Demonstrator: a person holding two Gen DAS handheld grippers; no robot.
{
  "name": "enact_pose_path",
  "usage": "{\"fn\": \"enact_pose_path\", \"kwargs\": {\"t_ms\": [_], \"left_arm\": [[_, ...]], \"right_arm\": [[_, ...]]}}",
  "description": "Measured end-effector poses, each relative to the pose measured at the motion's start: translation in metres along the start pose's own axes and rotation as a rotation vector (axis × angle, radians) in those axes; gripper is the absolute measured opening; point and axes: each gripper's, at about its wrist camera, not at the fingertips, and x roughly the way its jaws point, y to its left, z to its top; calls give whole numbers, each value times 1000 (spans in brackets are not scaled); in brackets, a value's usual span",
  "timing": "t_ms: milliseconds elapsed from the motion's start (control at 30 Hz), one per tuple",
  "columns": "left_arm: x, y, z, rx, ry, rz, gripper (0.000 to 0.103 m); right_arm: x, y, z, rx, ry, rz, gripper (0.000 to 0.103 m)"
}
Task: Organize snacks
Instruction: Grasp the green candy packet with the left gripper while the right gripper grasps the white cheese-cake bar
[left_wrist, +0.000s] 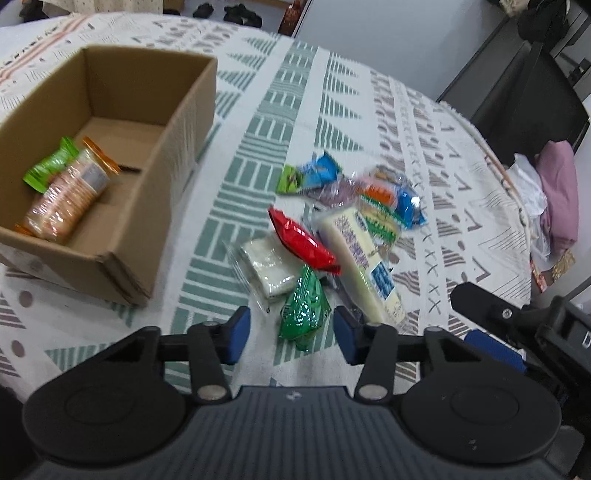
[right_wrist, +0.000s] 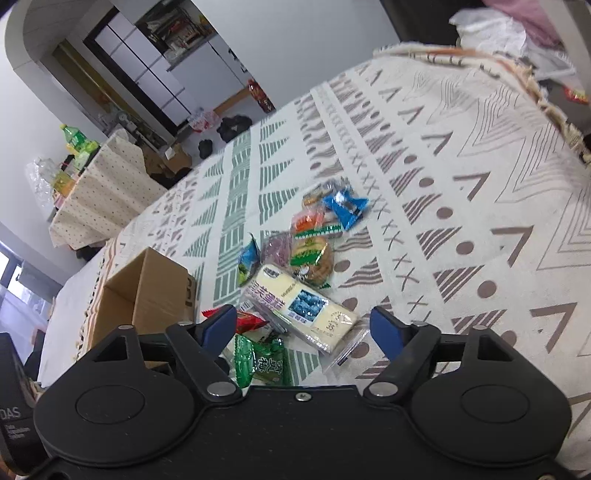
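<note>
Snack pile lying mid-cloth on the patterned tablecloth (left_wrist: 280, 122), toward its near edge, with the cardboard box (left_wrist: 177, 155) well apart on the left side. From the left wrist only: inside of the box, holding an orange-ended roll of round biscuits (left_wrist: 68, 195) and a light-green packet (left_wrist: 50, 166) against its near-left wall, far half of the floor bare. Also from that view only: white rice-cake block in clear wrap (left_wrist: 267, 264) touching the red packet (left_wrist: 303, 242), and a corner of the right gripper (left_wrist: 517, 325) poking in at the right edge. Left gripper (left_wrist: 291, 332) open, blue pads either side of the green foil packet (left_wrist: 304, 310), not touching it; packet still flat on the cloth. From the right wrist: box seen only from outside, its contents hidden; the same green foil packet (right_wrist: 264, 360) tucked partly under the gripper body. Right gripper (right_wrist: 304, 326) open wide, straddling the near end of the cream wafer pack with the blue picture (right_wrist: 295, 302), pads apart from it. Clearer here than opposite: bun pack with green band (right_wrist: 314, 254), blue wrapper (right_wrist: 345, 206) at the far end of the pile, purple-tinted packet (right_wrist: 279, 245) beside a blue-green sachet (right_wrist: 247, 260). Beyond the cloth's far edge, a dotted side table with green bottles (right_wrist: 79, 142).
</note>
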Motion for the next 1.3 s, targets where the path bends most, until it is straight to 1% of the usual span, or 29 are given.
{"fn": "enact_pose_path", "kwargs": {"t_ms": [100, 200, 267, 333, 400, 433, 500, 767, 933, 1100, 1167, 1300], "left_arm": [[13, -1, 0, -8, 34, 7, 42], [22, -3, 0, 1, 43, 7, 40], [29, -4, 1, 10, 54, 19, 39], [34, -5, 2, 5, 62, 8, 37], [37, -8, 3, 7, 70, 1, 31], [38, -9, 3, 6, 73, 3, 30], [38, -11, 4, 9, 70, 10, 25], [30, -9, 9, -1, 88, 9, 23], [22, -7, 9, 4, 77, 1, 22], [16, -2, 10, -13, 57, 1, 22], [13, 0, 10, -21, 49, 3, 22], [8, 4, 10, -31, 35, 2, 22]], "right_arm": [[7, -3, 3, 10, 17, -7, 67], [13, -3, 4, 6, 31, -8, 67], [16, -4, 5, 3, 39, -12, 67], [20, -6, 5, 4, 48, -14, 67], [25, -7, 6, 8, 61, -10, 67], [28, -8, 7, 8, 70, -8, 67], [35, -6, 9, 7, 81, -3, 67], [59, 1, 19, -59, 110, -44, 67], [67, 5, 18, -88, 115, -39, 67], [73, 6, 15, -102, 117, -44, 67], [77, 6, 12, -106, 142, -42, 67], [87, 13, 0, -174, 218, -58, 68]]}}
